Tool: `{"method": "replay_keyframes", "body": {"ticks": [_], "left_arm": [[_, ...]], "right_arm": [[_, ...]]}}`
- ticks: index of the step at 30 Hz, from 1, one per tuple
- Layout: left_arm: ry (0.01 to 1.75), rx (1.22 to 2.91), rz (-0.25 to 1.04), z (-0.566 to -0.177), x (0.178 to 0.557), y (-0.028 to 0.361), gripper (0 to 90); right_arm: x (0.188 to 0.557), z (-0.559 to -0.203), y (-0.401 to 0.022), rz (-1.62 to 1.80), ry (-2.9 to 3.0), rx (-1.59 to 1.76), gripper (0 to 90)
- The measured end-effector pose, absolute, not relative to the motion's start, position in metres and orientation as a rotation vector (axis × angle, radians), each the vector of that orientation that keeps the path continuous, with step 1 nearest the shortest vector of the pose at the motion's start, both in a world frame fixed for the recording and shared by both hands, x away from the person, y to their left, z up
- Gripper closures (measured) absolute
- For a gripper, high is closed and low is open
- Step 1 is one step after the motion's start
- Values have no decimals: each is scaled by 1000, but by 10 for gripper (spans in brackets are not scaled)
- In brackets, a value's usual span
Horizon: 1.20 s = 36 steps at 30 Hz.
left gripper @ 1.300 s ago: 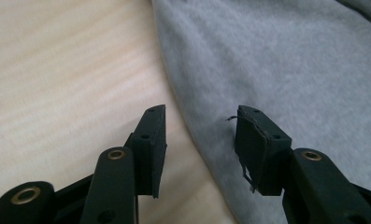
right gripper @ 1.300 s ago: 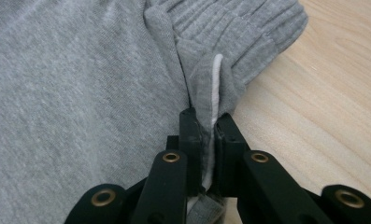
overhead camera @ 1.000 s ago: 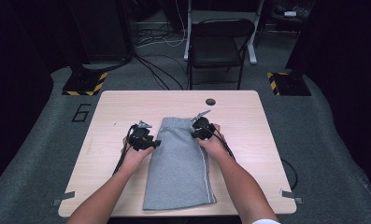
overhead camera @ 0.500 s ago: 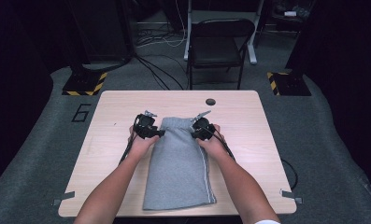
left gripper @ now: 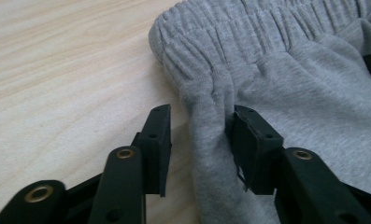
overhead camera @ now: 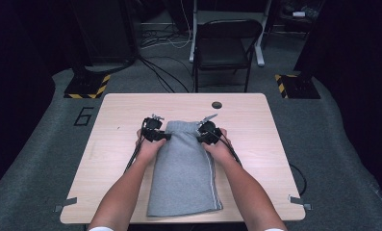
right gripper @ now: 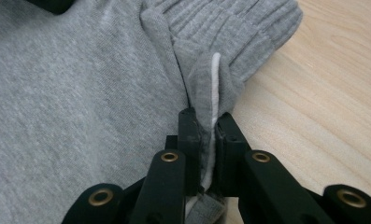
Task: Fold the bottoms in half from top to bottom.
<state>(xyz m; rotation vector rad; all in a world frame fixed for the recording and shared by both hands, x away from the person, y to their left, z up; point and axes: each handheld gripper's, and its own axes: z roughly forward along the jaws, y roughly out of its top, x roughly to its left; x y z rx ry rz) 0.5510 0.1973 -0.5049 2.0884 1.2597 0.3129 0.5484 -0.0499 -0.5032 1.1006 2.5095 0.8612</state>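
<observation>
High view: grey sweatpants [overhead camera: 184,168] lie folded lengthwise mid-desk [overhead camera: 116,120], hem at the near edge, waistband toward the far edge, left gripper [overhead camera: 155,134] and right gripper [overhead camera: 209,134] at the waistband corners.
Left gripper view: jaws half open, just closing, straddling a fabric fold, not yet pinching.
Right gripper view: jaws clamped on the white-striped side seam.

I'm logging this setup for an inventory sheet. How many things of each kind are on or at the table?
Folded grey fabric sweatpants: 1
Black two-jaw grippers: 2, left gripper and right gripper
Light wooden table: 1
Dark folding chair: 1
Total: 5
</observation>
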Motion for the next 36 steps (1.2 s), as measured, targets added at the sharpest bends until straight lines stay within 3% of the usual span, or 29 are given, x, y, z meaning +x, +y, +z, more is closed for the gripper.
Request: {"method": "replay_keyframes", "body": {"ticks": [11,24,36], "left_arm": [[1277,2056,264,-509,553,195,677],[1248,2073,297,-511,551,195,798],[1254,2061,291,-512,549,194,848]], "right_arm": [[548,-505,-52,894,2491,1123,827],[547,-504,-51,880,2490,1120,828],[547,-506,-54,925,2467,1181,828]]}}
